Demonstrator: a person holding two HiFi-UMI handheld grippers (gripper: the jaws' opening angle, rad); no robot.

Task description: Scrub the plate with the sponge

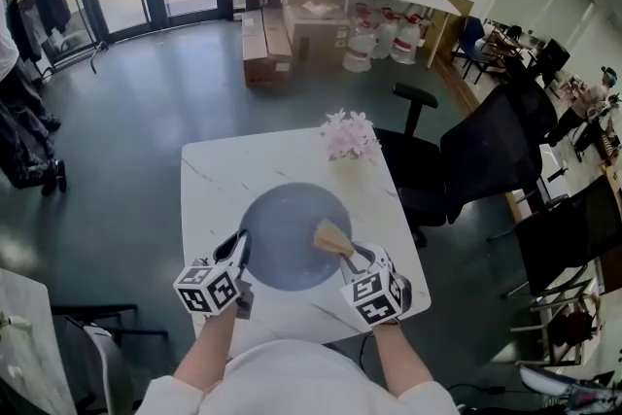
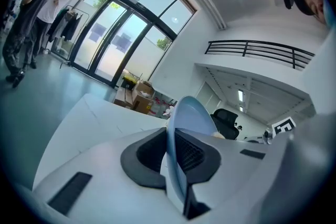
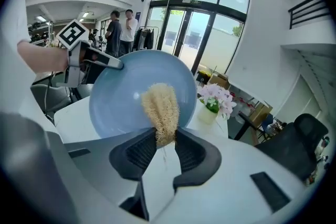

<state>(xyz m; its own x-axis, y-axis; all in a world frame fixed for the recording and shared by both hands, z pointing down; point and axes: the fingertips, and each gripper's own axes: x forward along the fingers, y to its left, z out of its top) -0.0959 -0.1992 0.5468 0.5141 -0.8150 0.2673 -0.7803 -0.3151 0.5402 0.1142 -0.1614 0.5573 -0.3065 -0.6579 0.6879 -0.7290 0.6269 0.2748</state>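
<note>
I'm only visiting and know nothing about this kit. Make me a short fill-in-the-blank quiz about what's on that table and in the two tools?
The left tool is shut on the rim of a plate whose colour is ____.
The right tool is shut on a tan ____.
On the white table, beyond the plate, stand pink ____.
Missing words: blue; sponge; flowers.

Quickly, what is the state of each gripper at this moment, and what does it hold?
Left gripper: closed on the rim of the plate.
Right gripper: closed on the sponge.
</note>
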